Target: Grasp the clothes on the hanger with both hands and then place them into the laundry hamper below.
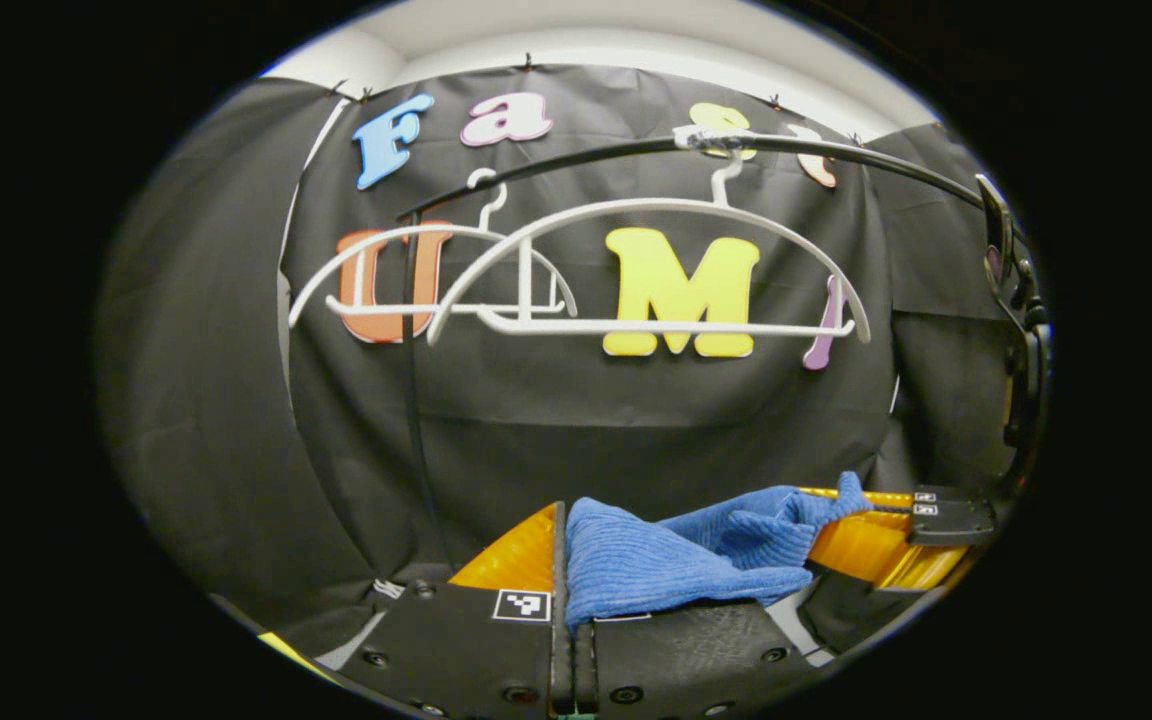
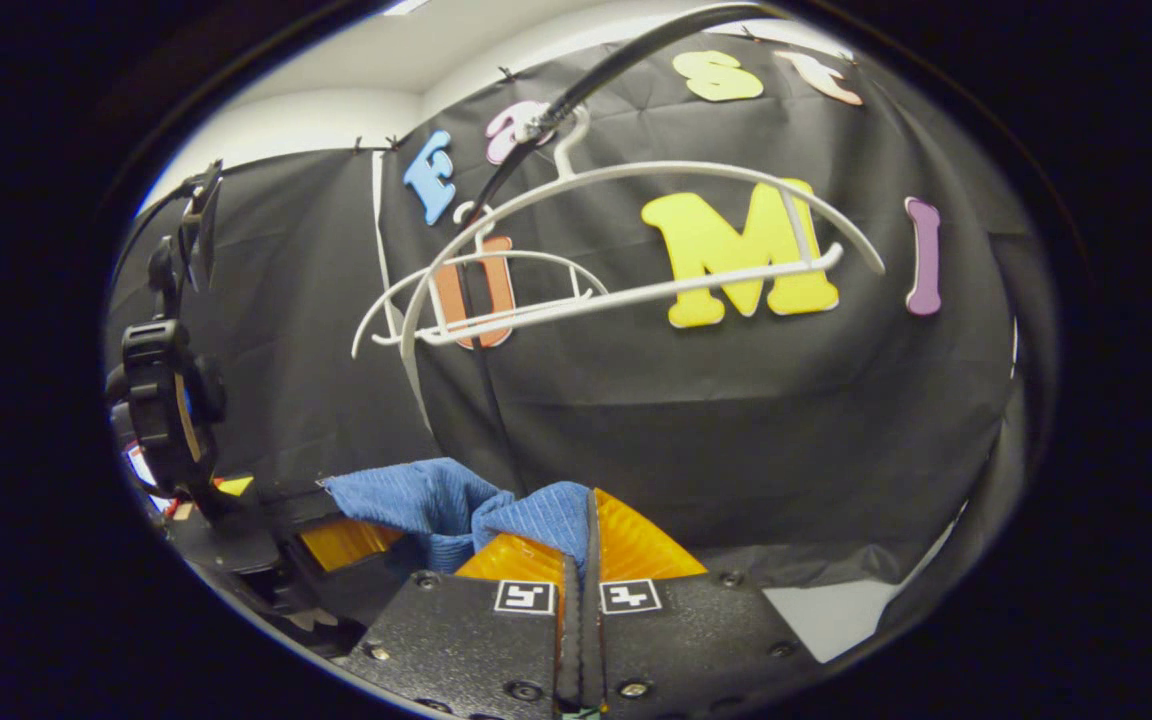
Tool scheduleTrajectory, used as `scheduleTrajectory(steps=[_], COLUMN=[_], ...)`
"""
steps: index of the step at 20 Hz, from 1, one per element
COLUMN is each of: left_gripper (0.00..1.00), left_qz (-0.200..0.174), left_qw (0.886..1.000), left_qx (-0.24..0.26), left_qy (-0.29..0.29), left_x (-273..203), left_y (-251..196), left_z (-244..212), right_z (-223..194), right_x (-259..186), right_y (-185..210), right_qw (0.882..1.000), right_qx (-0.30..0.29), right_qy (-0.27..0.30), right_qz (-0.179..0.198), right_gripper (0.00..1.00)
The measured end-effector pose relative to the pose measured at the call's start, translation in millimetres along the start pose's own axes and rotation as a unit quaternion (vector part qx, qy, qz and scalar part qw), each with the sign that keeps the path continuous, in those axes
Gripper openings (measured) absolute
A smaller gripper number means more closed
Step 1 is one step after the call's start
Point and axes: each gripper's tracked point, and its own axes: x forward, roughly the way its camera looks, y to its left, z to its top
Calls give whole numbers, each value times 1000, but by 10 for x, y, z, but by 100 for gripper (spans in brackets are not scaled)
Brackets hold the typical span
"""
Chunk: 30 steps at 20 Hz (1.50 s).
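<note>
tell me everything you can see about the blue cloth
The blue cloth is a ribbed, knit-looking fabric in one solid blue, soft and creased. It is off the white hangers, which hang bare on the black rail above it. It stretches between both grippers: the left gripper pinches one end, the right gripper pinches the other, and the middle sags in folds. No hamper is visible.

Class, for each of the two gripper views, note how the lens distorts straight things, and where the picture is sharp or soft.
Left gripper view: the black rail bows into an arc, hangers sharp, blue cloth slightly soft up close. Right gripper view: the rail curves steeply, the hangers tilt and stretch, orange fingers catch a mild sheen.
</note>
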Motion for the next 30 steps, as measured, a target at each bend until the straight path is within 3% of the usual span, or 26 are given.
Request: scheduleTrajectory(steps=[6,14,23,27,30], left_gripper=[5,5,6,6,7], left_qz=[-8,0,20,22,30], left_qw=[997,989,962,952,951], left_qx=[-15,-28,-69,-66,-50], left_qy=[72,143,263,297,304], left_x=[48,56,-252,-398,-354], left_y=[-15,131,185,123,165], left_z=[-931,-1837,-3063,-3236,-3282], right_z=[-839,-1659,-2914,-3225,-3223], right_x=[139,324,307,190,154], right_y=[-95,-145,-345,-441,-482], right_qw=[998,990,963,951,951], right_qx=[8,22,8,19,18], right_qy=[66,139,264,301,300], right_qz=[-15,-23,-56,-62,-68], right_gripper=[4,4,4,5,7])
